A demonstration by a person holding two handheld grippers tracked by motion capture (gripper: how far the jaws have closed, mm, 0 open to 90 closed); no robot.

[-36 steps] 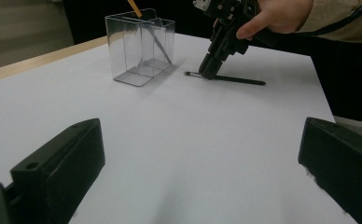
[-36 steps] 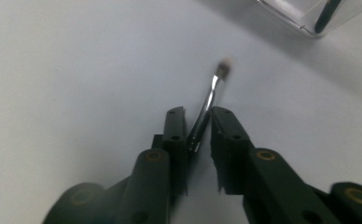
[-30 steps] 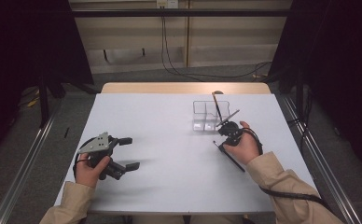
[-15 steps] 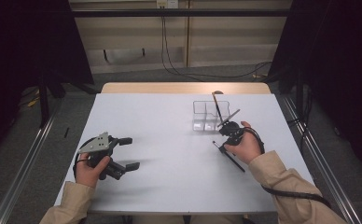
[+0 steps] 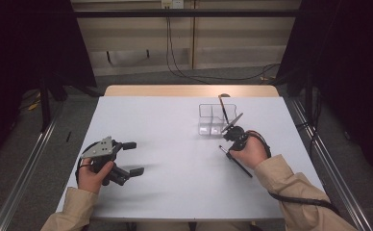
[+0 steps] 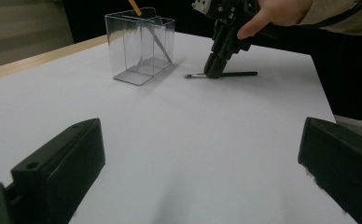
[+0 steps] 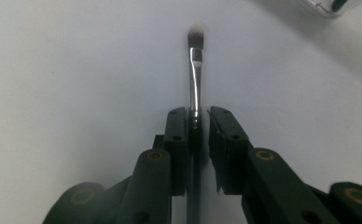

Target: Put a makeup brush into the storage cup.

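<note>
Easing apart, your right gripper's [image 7: 198, 122] jaws have just been opening a little around the makeup brush [image 7: 195, 79], which lies flat on the white table [image 5: 165, 120] between them; a narrow gap shows on one side, so you seem to be letting go or resetting the grasp. Your left gripper [image 5: 129, 158] rests wide and empty. The brush handle is hidden under the jaws, and what leans in the clear organizer [image 5: 212, 118] is hard to identify

tan sleeves, black claws [image 5: 129, 158] with brass screws, black cables
</note>
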